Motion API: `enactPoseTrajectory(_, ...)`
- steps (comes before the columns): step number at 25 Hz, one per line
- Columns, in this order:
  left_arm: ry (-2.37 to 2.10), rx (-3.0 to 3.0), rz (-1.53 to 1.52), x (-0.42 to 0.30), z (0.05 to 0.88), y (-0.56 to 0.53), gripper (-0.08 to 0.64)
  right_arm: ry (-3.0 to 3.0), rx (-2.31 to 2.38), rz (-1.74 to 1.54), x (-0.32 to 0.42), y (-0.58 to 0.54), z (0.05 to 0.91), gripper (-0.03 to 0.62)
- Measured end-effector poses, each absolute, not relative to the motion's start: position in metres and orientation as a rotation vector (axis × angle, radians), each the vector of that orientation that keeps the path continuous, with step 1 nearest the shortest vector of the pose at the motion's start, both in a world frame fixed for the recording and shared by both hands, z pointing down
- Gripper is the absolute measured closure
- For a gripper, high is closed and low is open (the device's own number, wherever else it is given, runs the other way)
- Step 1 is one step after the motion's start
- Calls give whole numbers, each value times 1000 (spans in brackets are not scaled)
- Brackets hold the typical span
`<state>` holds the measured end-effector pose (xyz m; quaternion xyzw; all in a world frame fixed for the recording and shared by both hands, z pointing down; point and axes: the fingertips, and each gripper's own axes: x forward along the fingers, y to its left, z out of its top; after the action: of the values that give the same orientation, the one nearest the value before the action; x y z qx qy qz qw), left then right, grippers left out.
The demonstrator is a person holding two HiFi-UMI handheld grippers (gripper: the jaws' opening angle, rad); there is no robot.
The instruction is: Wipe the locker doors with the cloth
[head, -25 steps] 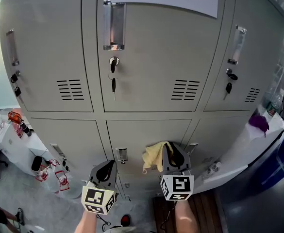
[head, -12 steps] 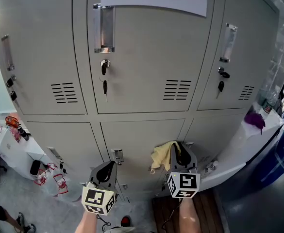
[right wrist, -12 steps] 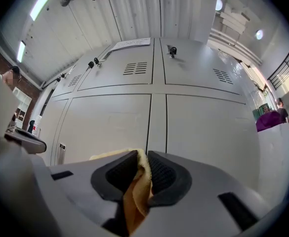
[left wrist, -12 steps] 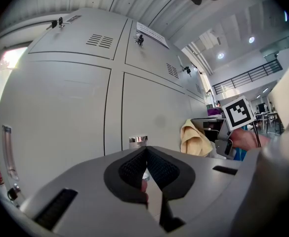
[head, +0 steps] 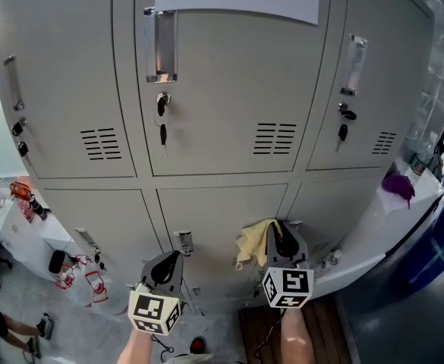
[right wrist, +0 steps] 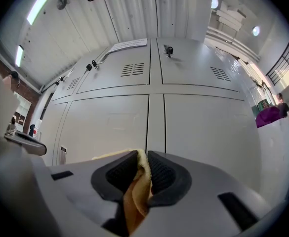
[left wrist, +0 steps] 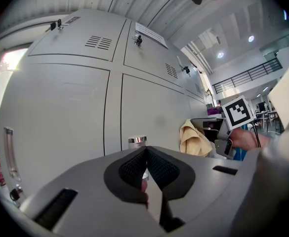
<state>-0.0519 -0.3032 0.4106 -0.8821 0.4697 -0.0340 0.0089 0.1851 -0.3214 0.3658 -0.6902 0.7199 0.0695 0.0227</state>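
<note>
My right gripper has the yellow cloth clenched between its fingers, lower centre of the frame, near the lower locker doors. The left gripper is pinched together and empty. I judge that nearly all the wiping remains.

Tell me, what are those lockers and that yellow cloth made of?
Lockers: likely painted sheet metal, matte pale grey, with punched vent slots. Cloth: soft yellow fabric, perhaps microfibre; it folds and droops limply, pinched in the right gripper.
</note>
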Motion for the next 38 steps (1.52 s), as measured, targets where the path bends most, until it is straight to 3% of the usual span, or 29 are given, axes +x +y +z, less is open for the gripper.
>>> enactPoseTrajectory(21, 1590, -2706, -169, -70, 430, -268, 540, 2404, -1845, 172, 113, -244, 387, 520)
enactPoseTrajectory(38, 1746, -2628, -232, -110, 450, -256, 540, 2673, -1575, 63, 8, -266, 450, 520)
